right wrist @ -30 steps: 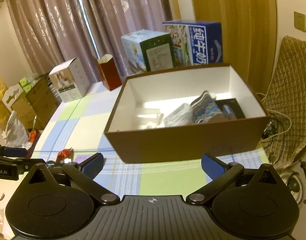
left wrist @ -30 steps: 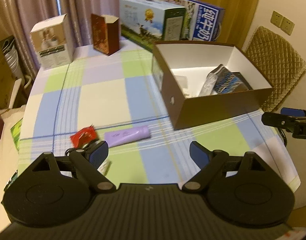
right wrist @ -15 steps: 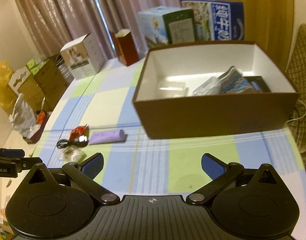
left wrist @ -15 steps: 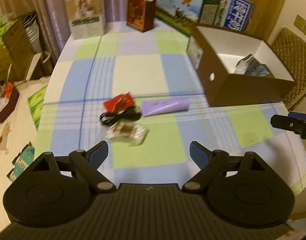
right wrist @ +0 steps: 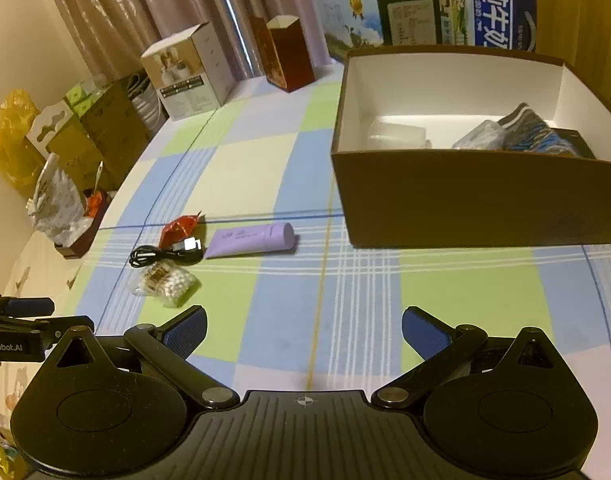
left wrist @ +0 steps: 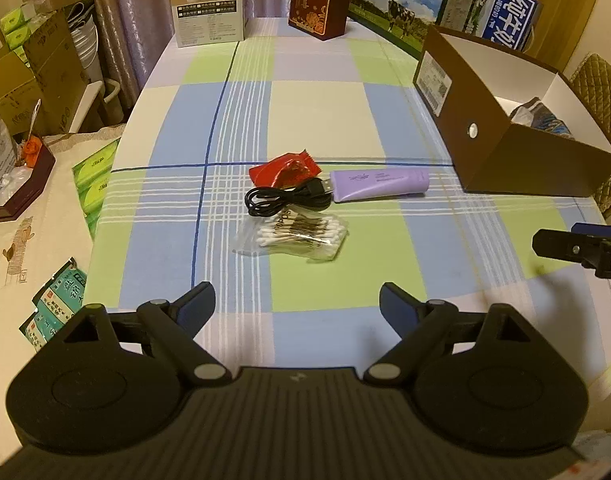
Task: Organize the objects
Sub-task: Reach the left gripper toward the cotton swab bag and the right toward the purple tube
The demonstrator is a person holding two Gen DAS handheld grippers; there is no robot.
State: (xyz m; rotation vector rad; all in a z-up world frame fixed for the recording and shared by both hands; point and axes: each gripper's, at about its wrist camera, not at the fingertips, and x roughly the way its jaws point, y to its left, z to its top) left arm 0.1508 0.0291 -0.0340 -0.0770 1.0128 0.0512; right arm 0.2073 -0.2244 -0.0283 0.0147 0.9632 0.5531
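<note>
On the checked tablecloth lie a red packet [left wrist: 284, 169] [right wrist: 178, 227], a coiled black USB cable [left wrist: 287, 197] [right wrist: 165, 253], a purple tube [left wrist: 379, 184] [right wrist: 251, 239] and a clear bag of cotton swabs [left wrist: 295, 236] [right wrist: 166, 282]. A brown cardboard box [left wrist: 501, 148] [right wrist: 477, 196] with a white inside holds a few packets. My left gripper [left wrist: 297, 306] is open and empty, short of the swab bag. My right gripper [right wrist: 303, 330] is open and empty, in front of the box and right of the small items.
Along the table's far edge stand a white carton [left wrist: 207, 4], a dark red box [left wrist: 319, 0] and two milk cartons [right wrist: 425, 8]. A padded chair [left wrist: 599, 92] stands to the right. Boxes and bags are stacked off the table's left side [right wrist: 85, 132].
Both grippers have pulled back toward the near table edge and turned left. The box has slid to the right in both views, and the cable and swab bag have come into sight.
</note>
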